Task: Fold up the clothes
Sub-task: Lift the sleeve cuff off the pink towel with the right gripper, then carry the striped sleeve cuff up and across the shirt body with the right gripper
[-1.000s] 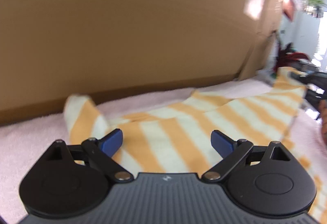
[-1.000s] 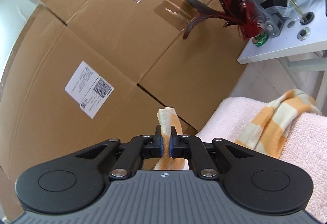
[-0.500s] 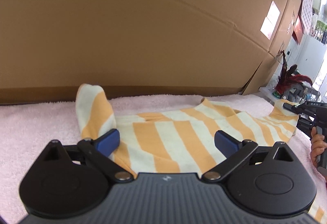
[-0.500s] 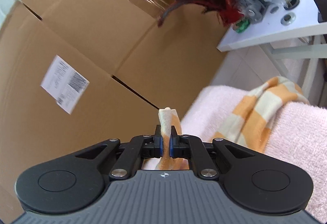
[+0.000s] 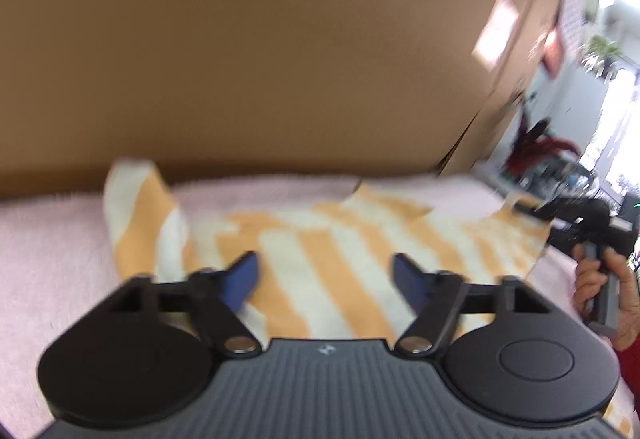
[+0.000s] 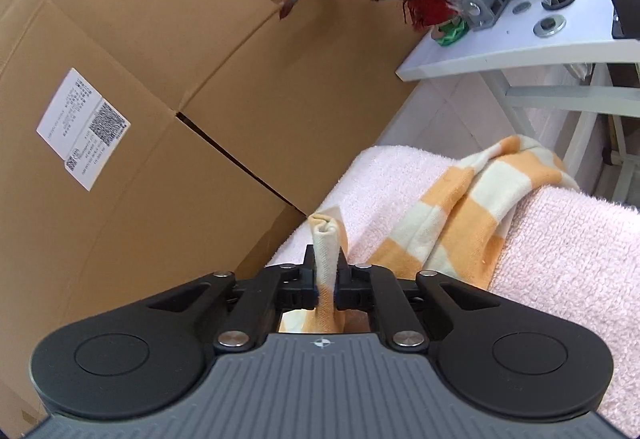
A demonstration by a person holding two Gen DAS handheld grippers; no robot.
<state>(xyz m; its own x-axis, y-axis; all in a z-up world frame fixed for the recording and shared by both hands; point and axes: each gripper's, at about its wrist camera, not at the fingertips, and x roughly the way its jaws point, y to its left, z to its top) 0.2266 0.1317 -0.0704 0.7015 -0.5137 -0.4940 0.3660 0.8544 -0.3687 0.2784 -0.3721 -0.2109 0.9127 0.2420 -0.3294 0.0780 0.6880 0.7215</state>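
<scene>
The left gripper [image 5: 325,277] has its two blue-padded fingers [image 5: 242,279] spread wide apart with nothing between them, pointing forward and slightly downward. The view from its wrist is motion-blurred. The right gripper [image 6: 326,271] has its fingers drawn close together, pinching a fold of the striped garment [image 6: 325,239] that sticks up just past the fingertips. In the left wrist view, the right gripper sits far off to the right side of the left one, and the person's right hand [image 5: 604,295] wraps around its handle, fingers curled around the grip.
</scene>
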